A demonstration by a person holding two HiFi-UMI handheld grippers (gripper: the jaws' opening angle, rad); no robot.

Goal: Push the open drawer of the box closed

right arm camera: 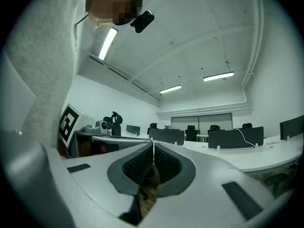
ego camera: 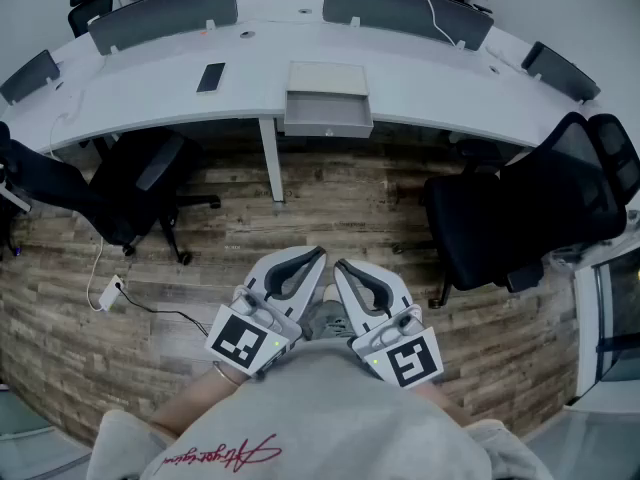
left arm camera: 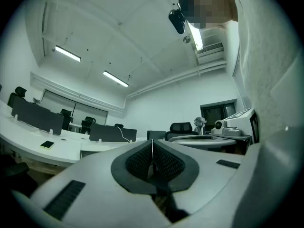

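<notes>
A pale grey box (ego camera: 328,76) sits on the curved white desk (ego camera: 420,73), its drawer (ego camera: 328,116) pulled out past the desk's front edge. In the head view both grippers hang low, close to the person's body and far from the box. My left gripper (ego camera: 320,254) is shut with its tips together and nothing between them. My right gripper (ego camera: 338,265) is shut and empty too. In the left gripper view the left gripper (left arm camera: 152,144) points across the room at the desk. The right gripper (right arm camera: 153,142) shows its pads pressed together in the right gripper view.
A black phone (ego camera: 211,77) lies on the desk left of the box. Dark partition screens (ego camera: 405,8) stand along the desk's back. Black office chairs (ego camera: 520,208) stand at right, another chair (ego camera: 120,183) at left. A desk leg (ego camera: 271,158) stands before the drawer. Wooden floor lies between me and the desk.
</notes>
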